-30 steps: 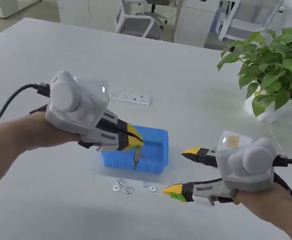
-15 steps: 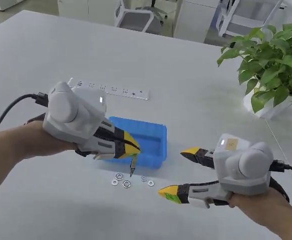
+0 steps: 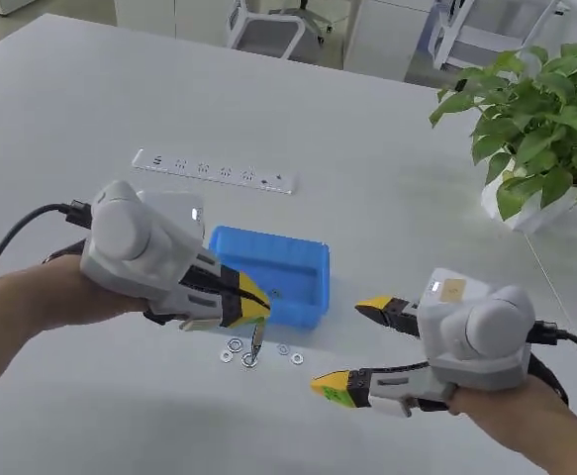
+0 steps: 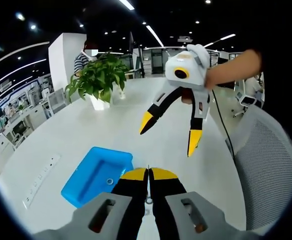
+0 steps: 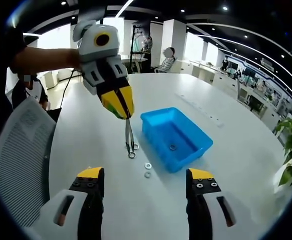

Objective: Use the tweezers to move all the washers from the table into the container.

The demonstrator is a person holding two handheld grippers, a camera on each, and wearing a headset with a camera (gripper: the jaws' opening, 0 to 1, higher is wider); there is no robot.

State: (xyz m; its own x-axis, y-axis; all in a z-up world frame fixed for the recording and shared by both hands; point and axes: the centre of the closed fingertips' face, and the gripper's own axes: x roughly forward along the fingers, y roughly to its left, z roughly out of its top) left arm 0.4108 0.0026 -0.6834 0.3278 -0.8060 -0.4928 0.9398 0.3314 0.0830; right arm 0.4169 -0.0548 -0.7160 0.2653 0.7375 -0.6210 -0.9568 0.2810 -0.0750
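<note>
My left gripper (image 3: 260, 303) is shut on slim metal tweezers (image 3: 256, 341), which point down at several small metal washers (image 3: 235, 346) on the white table just in front of the blue container (image 3: 298, 309). In the right gripper view the tweezers (image 5: 129, 134) have their tips at two washers (image 5: 132, 155); two more (image 5: 148, 165) lie nearer the blue container (image 5: 185, 161), which holds one washer (image 5: 172, 147). My right gripper (image 3: 345, 342) hovers open to the right of the washers, holding nothing. In the left gripper view the shut left gripper (image 4: 148, 173) sits right of the container (image 4: 73, 192).
A white power strip (image 3: 214, 170) lies behind the container. A potted green plant (image 3: 535, 109) stands at the table's far right. Office chairs (image 5: 15, 150) stand around the table, and people are in the background.
My left gripper has come down and towards me with the tweezers, from over the container's front edge to the washers on the table. The right gripper has stayed open, almost still.
</note>
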